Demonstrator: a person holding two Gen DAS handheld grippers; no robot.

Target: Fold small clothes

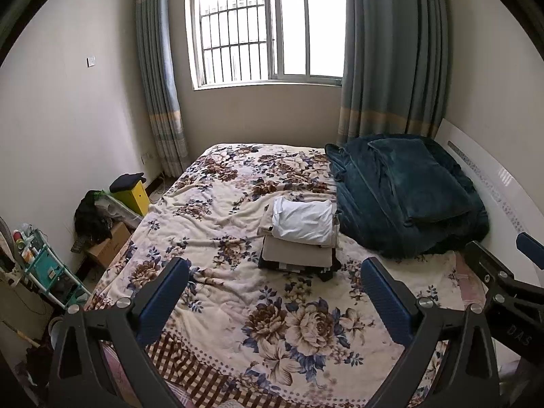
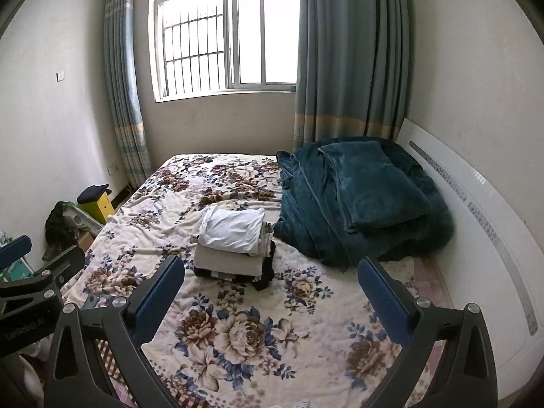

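A stack of folded clothes (image 1: 301, 238) sits in the middle of the floral bedspread (image 1: 238, 306): a white garment (image 1: 306, 219) on top, a beige one under it, dark ones at the bottom. The stack also shows in the right wrist view (image 2: 234, 244). My left gripper (image 1: 275, 292) is open and empty, held above the near part of the bed, short of the stack. My right gripper (image 2: 272, 292) is open and empty, also above the near bed, beside the left one.
A teal blanket heap (image 1: 408, 197) lies at the right by the white headboard (image 1: 503, 183). Boxes, a yellow stool (image 1: 134, 193) and a teal rack (image 1: 47, 265) stand on the floor at the left. A window with curtains is behind the bed.
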